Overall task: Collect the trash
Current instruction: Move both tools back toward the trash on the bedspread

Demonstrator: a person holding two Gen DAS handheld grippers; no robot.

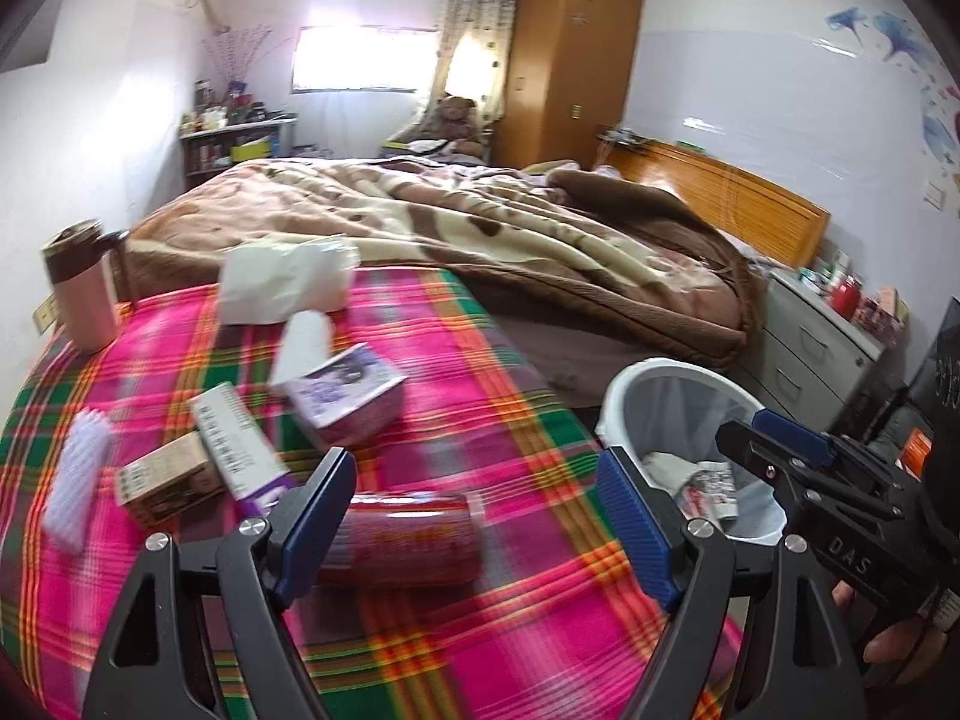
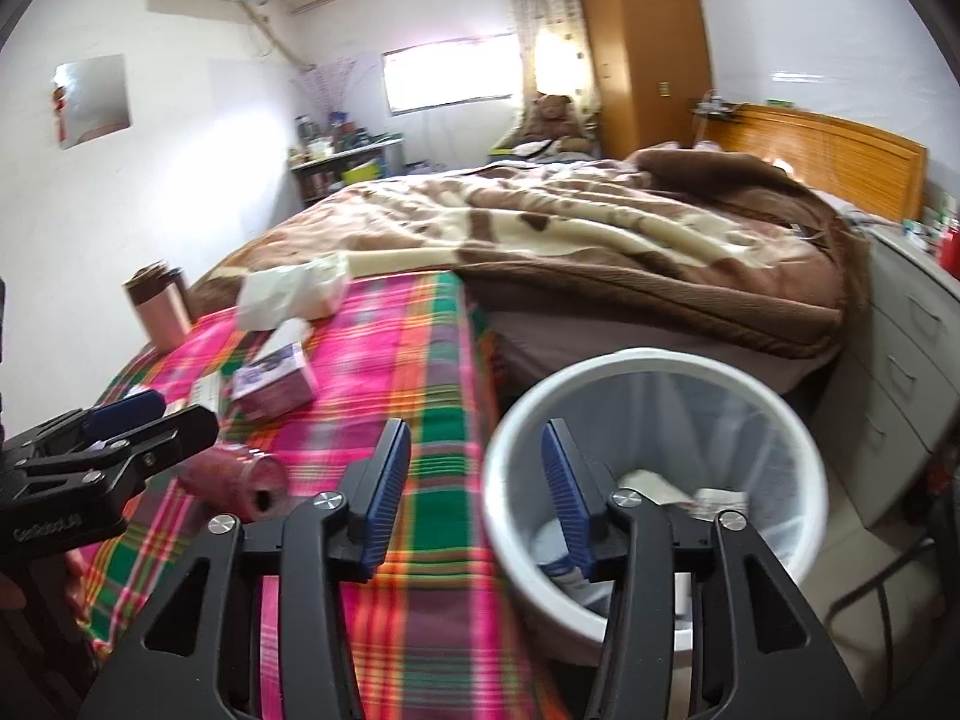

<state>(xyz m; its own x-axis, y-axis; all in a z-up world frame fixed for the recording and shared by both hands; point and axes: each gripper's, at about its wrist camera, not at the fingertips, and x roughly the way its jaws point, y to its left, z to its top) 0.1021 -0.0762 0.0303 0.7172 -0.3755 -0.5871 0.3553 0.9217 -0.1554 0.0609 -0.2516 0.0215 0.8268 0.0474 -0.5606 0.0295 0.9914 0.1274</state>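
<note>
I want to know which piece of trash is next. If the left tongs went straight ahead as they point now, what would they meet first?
Most likely the red can lying on its side on the plaid cloth, just beyond the open left tongs; depth is hard to judge.

Brown blanket [image 1: 540, 240] on bed, wooden wardrobe [image 1: 576, 60], teddy bear [image 1: 459, 120], plaid cloth [image 1: 510, 600]

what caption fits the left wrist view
Open left claw over a red can on the plaid cloth, bin alongside.

right gripper [image 2: 477, 495]: fingers wide apart, nothing between | white trash bin [image 2: 654, 363]: paper scraps inside, beside table [image 2: 432, 372] | red can [image 2: 240, 480]: lying on plaid cloth
</note>
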